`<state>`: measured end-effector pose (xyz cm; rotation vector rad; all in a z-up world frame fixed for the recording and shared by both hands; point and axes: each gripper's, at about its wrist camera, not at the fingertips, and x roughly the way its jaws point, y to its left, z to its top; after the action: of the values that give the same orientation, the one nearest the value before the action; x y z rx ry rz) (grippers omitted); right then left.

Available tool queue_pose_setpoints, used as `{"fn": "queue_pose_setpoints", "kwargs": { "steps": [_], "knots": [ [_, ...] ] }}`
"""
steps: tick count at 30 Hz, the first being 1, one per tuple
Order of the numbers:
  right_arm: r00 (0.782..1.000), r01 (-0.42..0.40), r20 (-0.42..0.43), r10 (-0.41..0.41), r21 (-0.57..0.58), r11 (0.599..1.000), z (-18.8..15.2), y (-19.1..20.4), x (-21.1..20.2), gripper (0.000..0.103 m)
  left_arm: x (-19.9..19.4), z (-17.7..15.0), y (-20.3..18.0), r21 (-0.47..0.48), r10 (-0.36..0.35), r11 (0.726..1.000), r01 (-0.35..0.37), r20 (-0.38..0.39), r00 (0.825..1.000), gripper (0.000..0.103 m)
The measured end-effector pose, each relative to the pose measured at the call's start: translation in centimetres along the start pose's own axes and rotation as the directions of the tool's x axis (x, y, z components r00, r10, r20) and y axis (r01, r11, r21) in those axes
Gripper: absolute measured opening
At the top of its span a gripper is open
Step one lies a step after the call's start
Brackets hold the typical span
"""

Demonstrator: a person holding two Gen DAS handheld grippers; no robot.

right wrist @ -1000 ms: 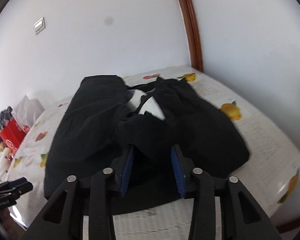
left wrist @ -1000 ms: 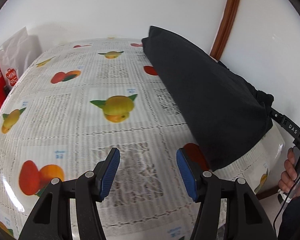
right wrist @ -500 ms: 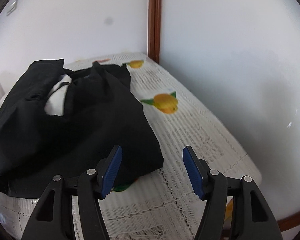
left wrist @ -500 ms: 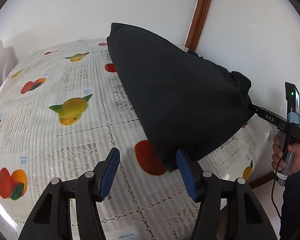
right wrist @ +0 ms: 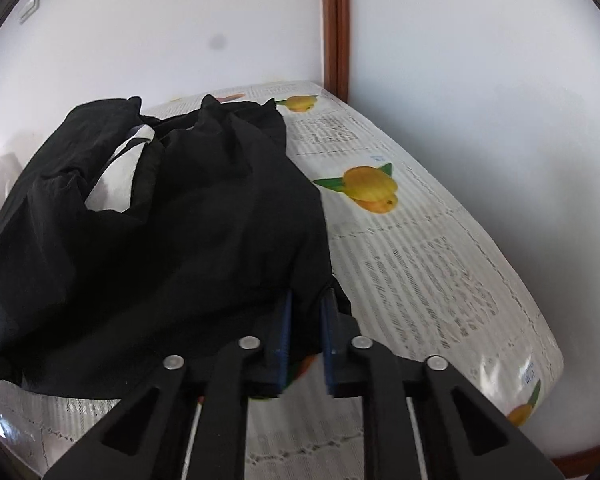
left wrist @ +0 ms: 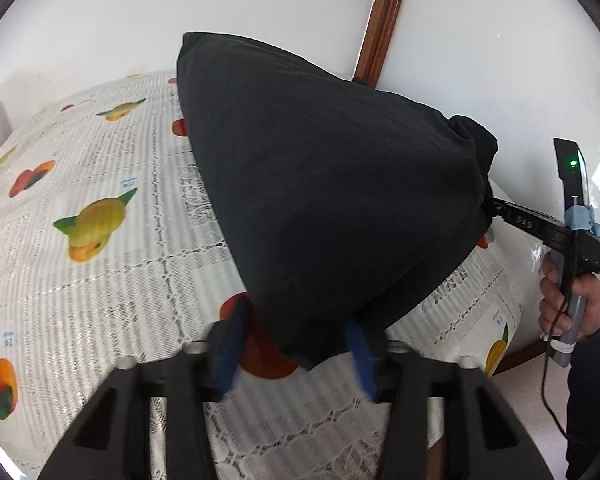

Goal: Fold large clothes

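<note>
Two grippers are ours, each with two black fingers faced in blue ribbed pads. Nearest us, the left gripper [left wrist: 296,354] is closing, its pads blurred, with the lowest corner of the one black garment [left wrist: 332,200] hanging between them; we cannot tell whether the pads press it yet. Our right gripper [right wrist: 305,320] has its jaws closing, nearly together, on a bunched corner of the same garment [right wrist: 172,232], the cloth pinched between the pads. The soft, matte, creased fabric is lifted at both near corners and otherwise lies on the table. Under it spreads one glossy tablecloth [left wrist: 100,280] of white lace pattern printed with fruit; we count three whole fruit prints [right wrist: 370,188] in the right view. Farthest off, one brown wooden strip [right wrist: 336,24] runs up the white wall.
</note>
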<state>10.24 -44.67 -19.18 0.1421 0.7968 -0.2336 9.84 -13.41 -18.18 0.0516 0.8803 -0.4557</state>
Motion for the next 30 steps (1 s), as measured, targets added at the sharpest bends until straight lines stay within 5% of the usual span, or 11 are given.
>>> {"fn": "queue_pose_setpoints", "kwargs": {
  "steps": [8, 20, 26, 30],
  "knots": [
    [0.999, -0.046, 0.002, 0.046, -0.057, 0.997, 1.9, 3.7, 1.6, 0.006, -1.0, 0.2, 2.4, -0.018, 0.037, 0.999, -0.036, 0.043, 0.998, 0.022],
    [0.959, -0.282, -0.046, 0.278, -0.149, 0.948, 3.1, 16.0, 2.8, 0.006, -5.7, -0.8, 14.0, -0.176, 0.240, 0.957, -0.229, 0.047, 0.970, 0.022],
    [0.939, -0.343, -0.089, 0.332, -0.168, 0.924, 1.9, 16.1, 1.9, 0.007, -6.3, -1.4, 16.1, -0.225, 0.252, 0.946, -0.233, 0.059, 0.966, 0.023],
    [0.959, -0.283, -0.089, 0.270, -0.202, 0.938, 1.6, 14.9, 0.7, 0.009, -6.6, -1.8, 15.6, -0.210, 0.262, 0.947, -0.242, 0.076, 0.962, 0.025]
  ]
}}
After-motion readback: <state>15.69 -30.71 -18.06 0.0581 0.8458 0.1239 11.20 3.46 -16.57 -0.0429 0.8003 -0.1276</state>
